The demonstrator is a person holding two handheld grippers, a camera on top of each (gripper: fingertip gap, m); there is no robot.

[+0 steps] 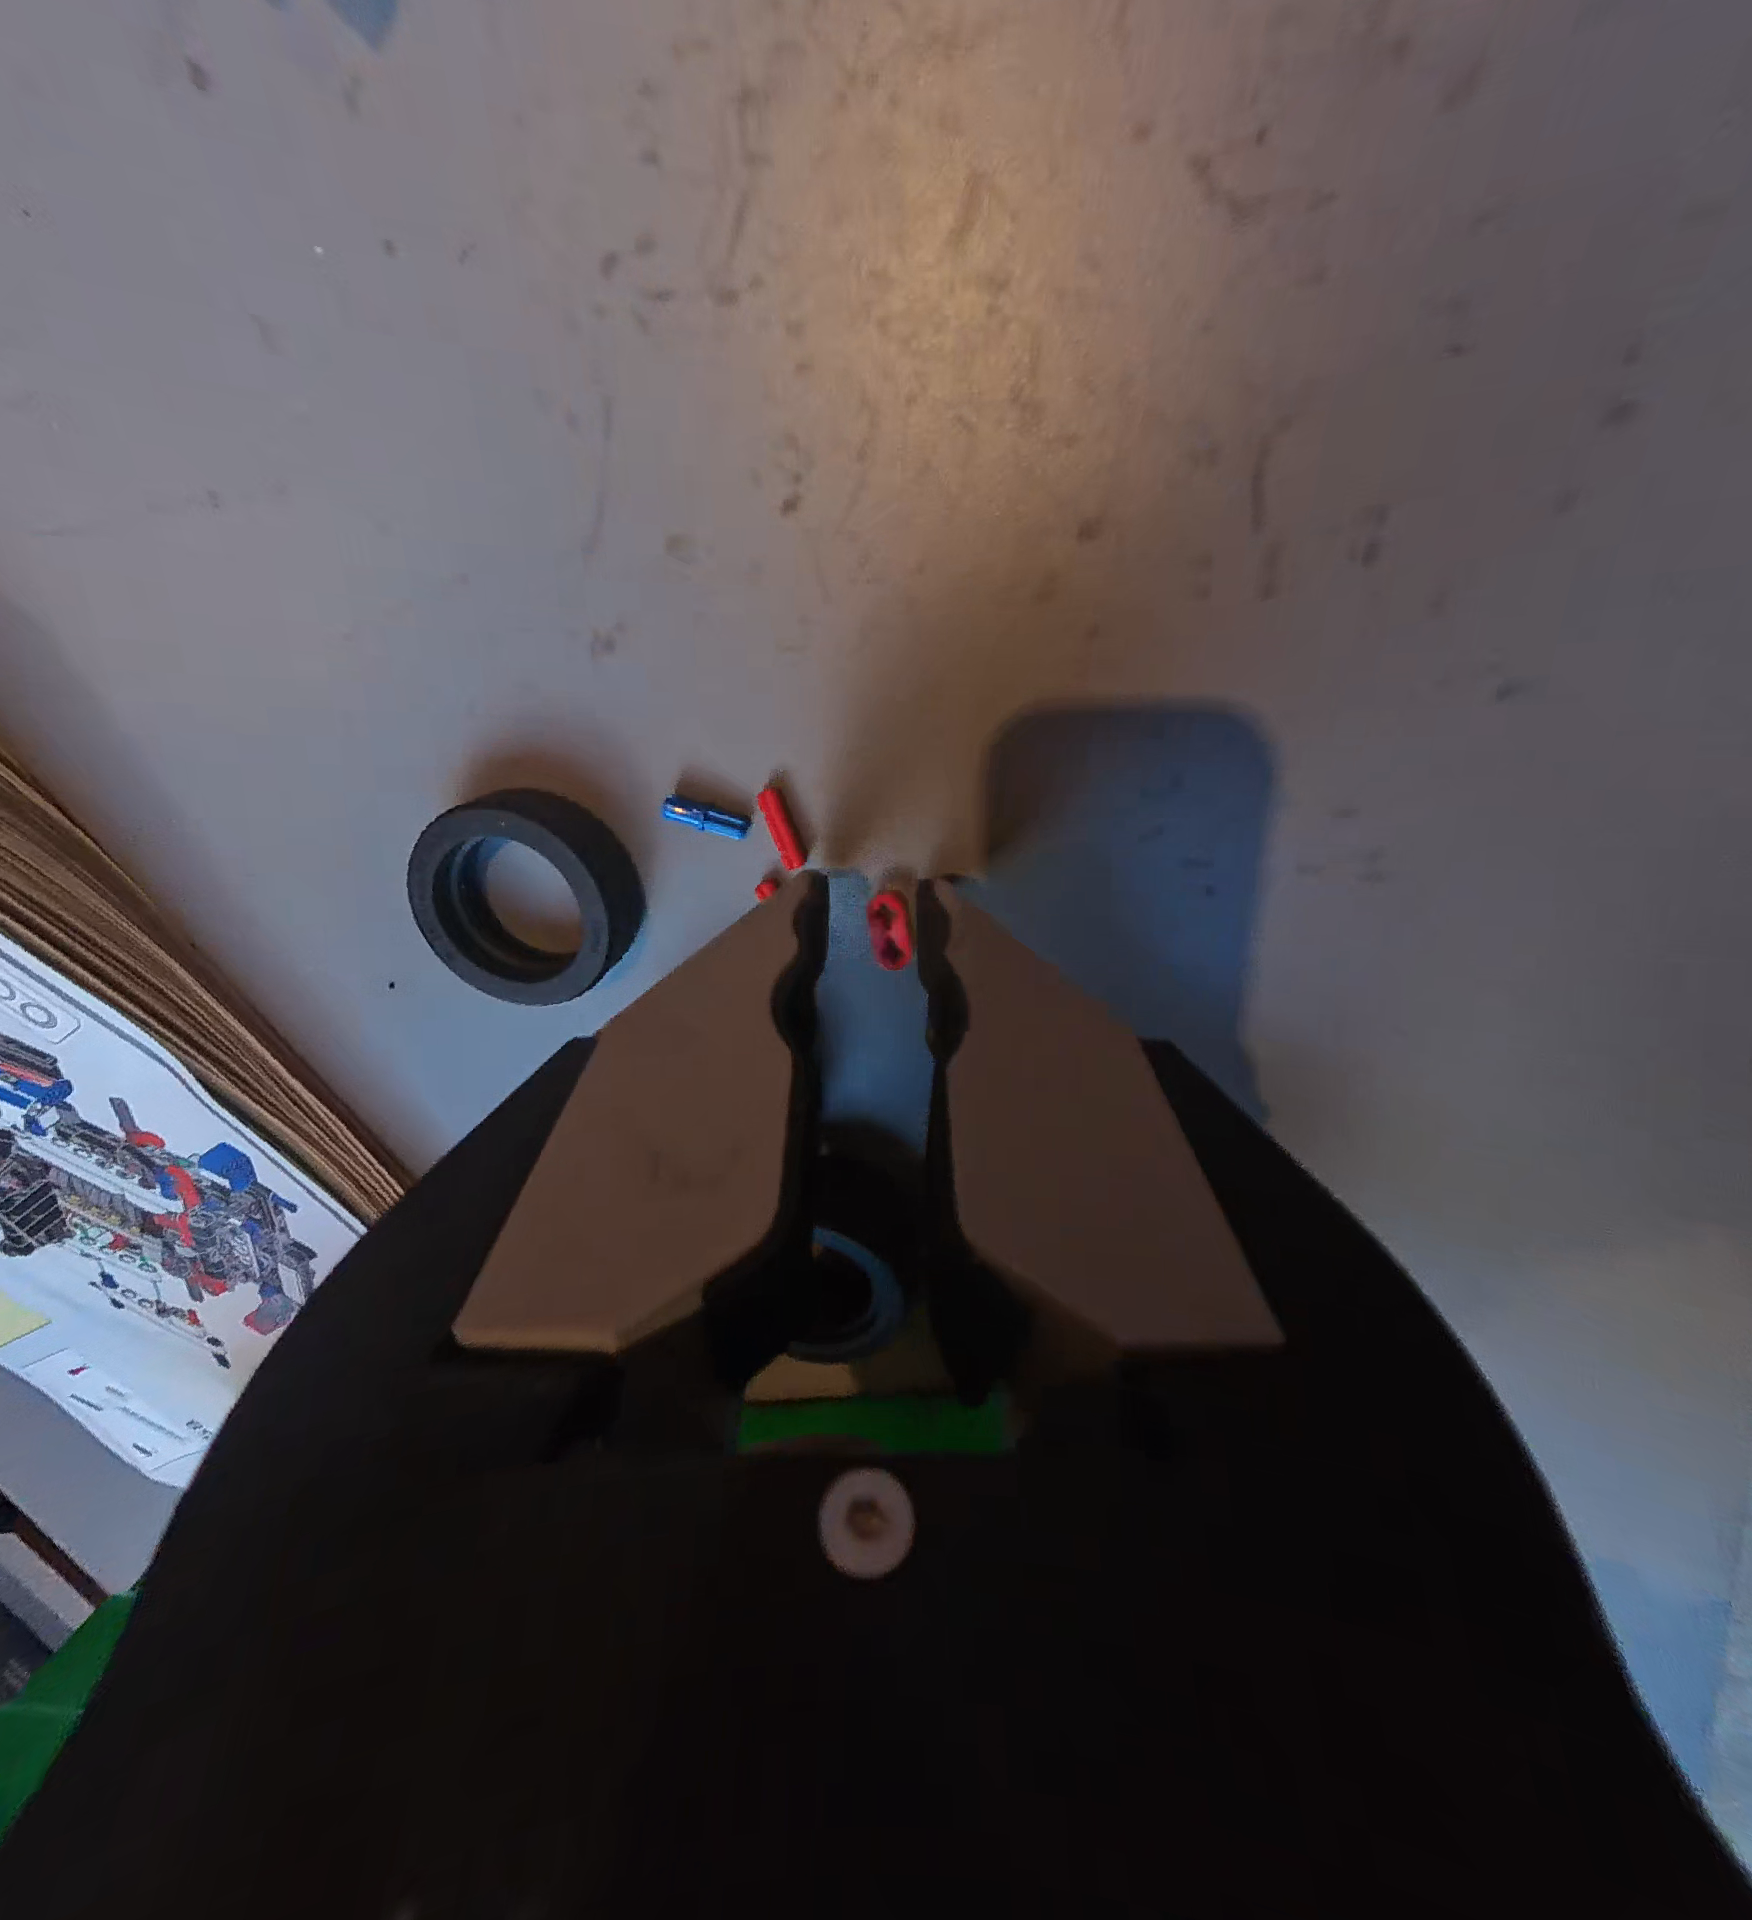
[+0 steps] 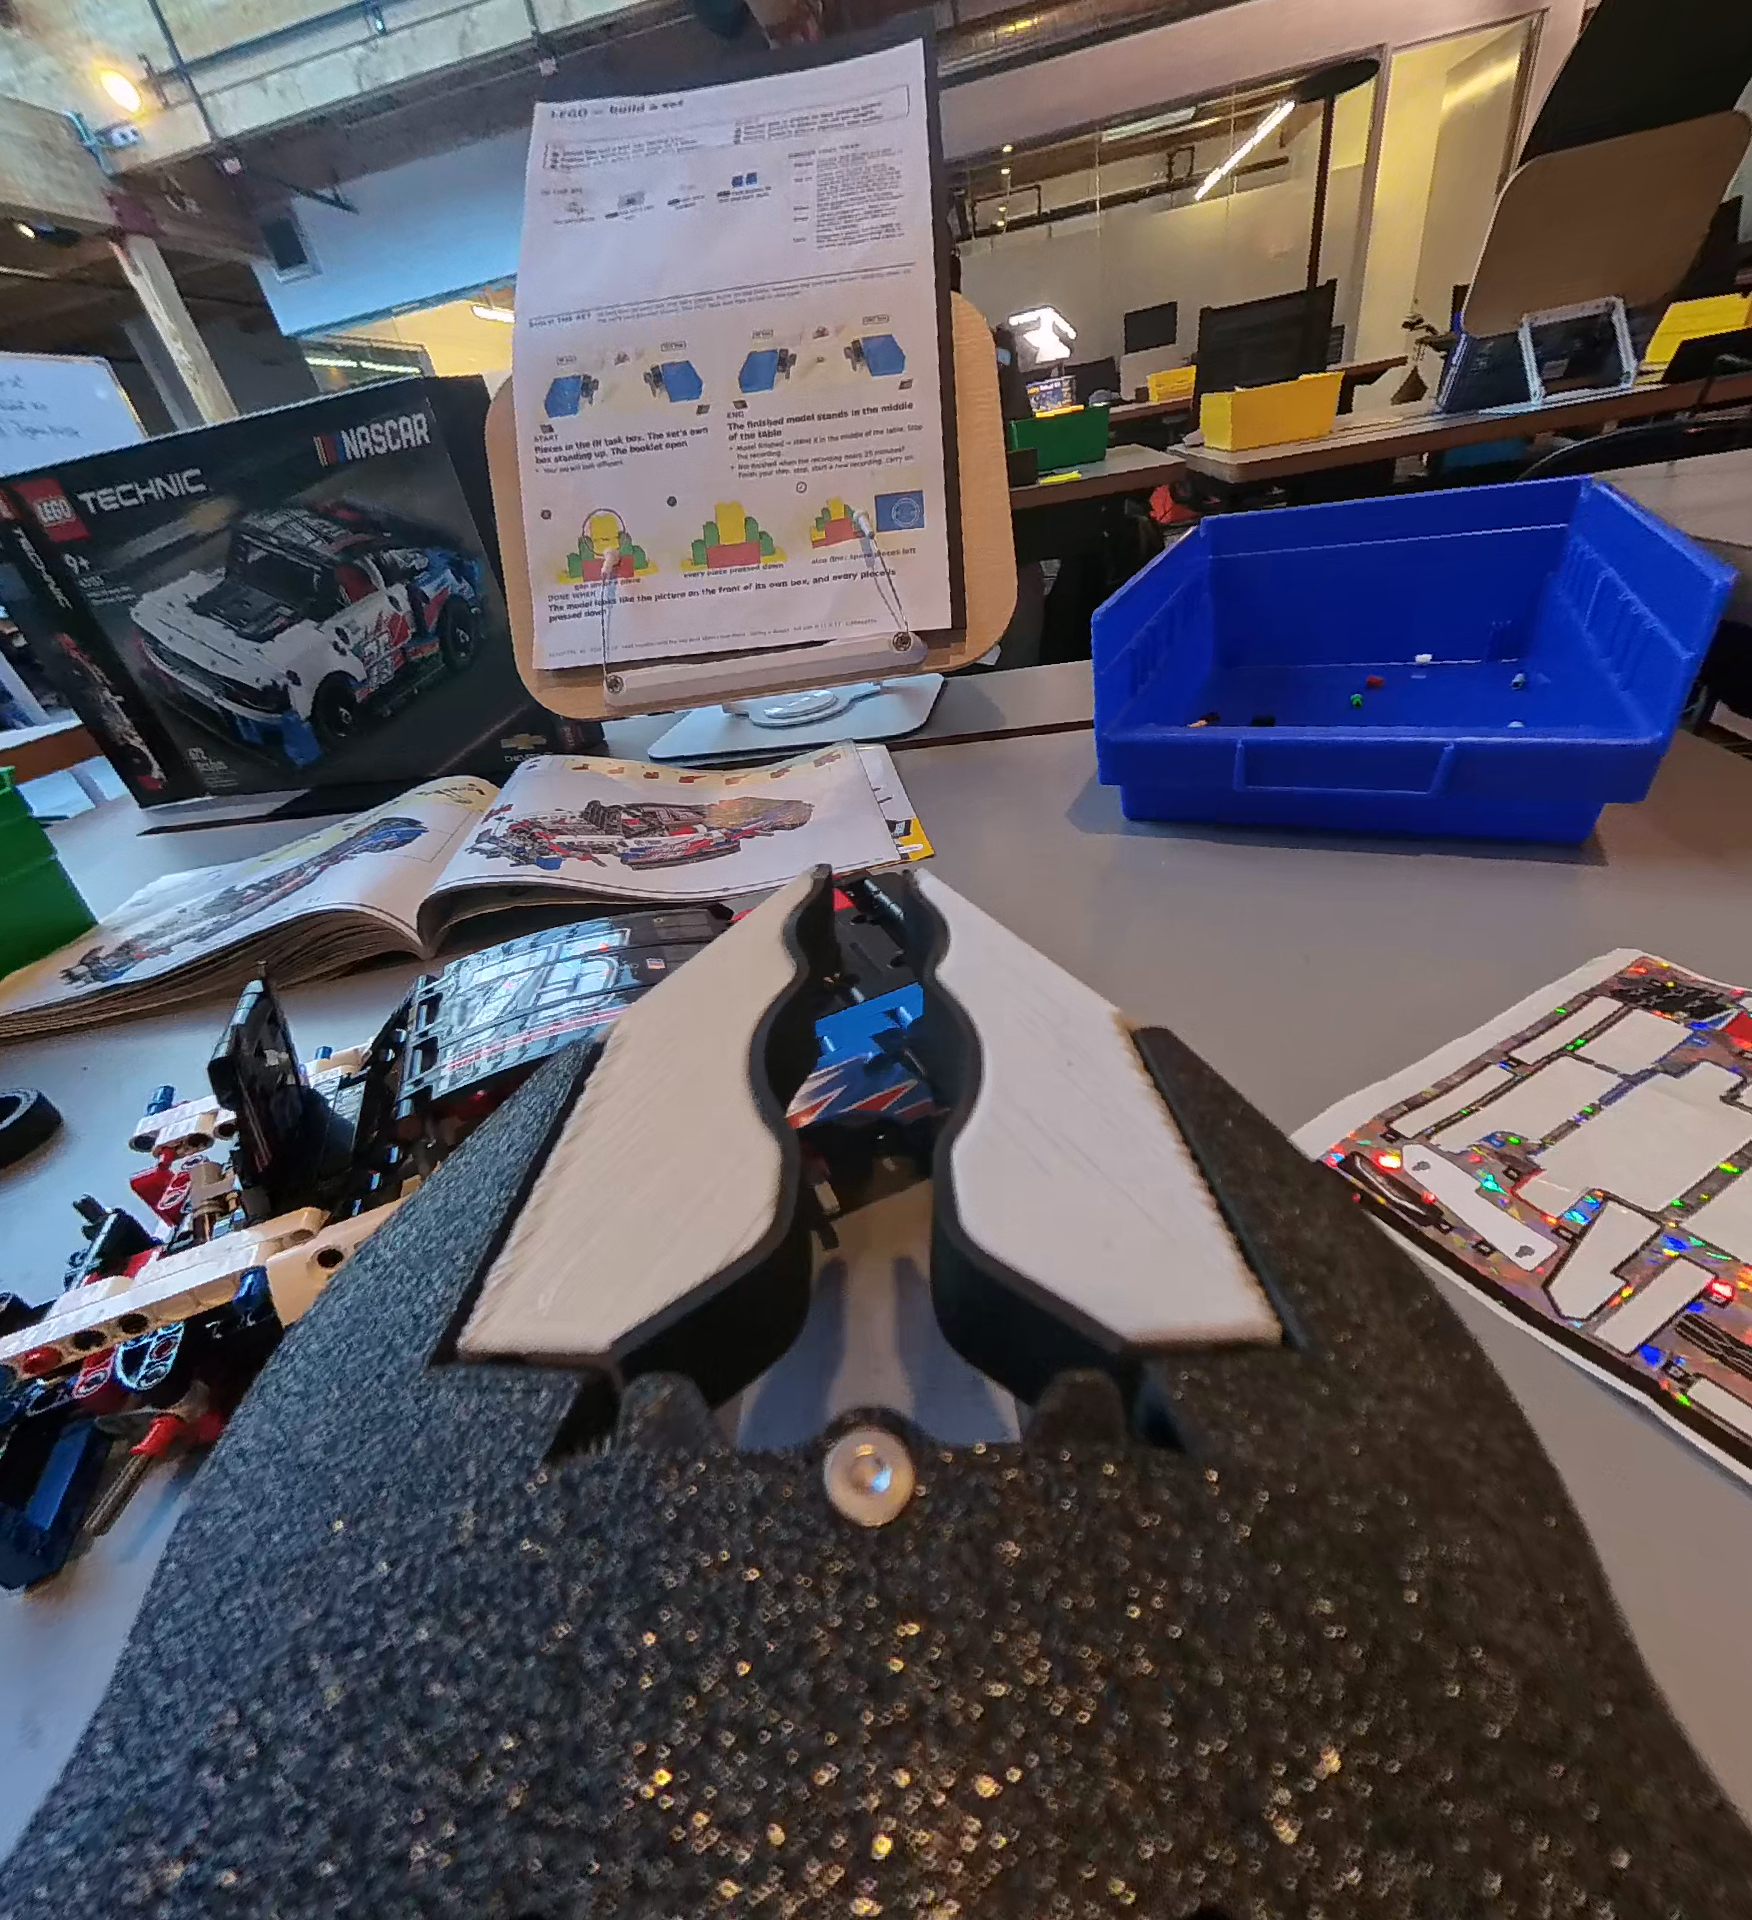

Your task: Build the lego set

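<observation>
The left gripper (image 1: 877, 883) points down at the grey table (image 1: 851, 364), jaws parted around a small red connector (image 1: 890, 928); 1 black tyre (image 1: 527, 912) lies beside. The right gripper (image 2: 872, 883) looks clenched on the half-built car (image 2: 280, 1195). Farther off sit the open booklet (image 2: 415, 883) and blue bin (image 2: 1391, 665) near the table's far edge.
</observation>
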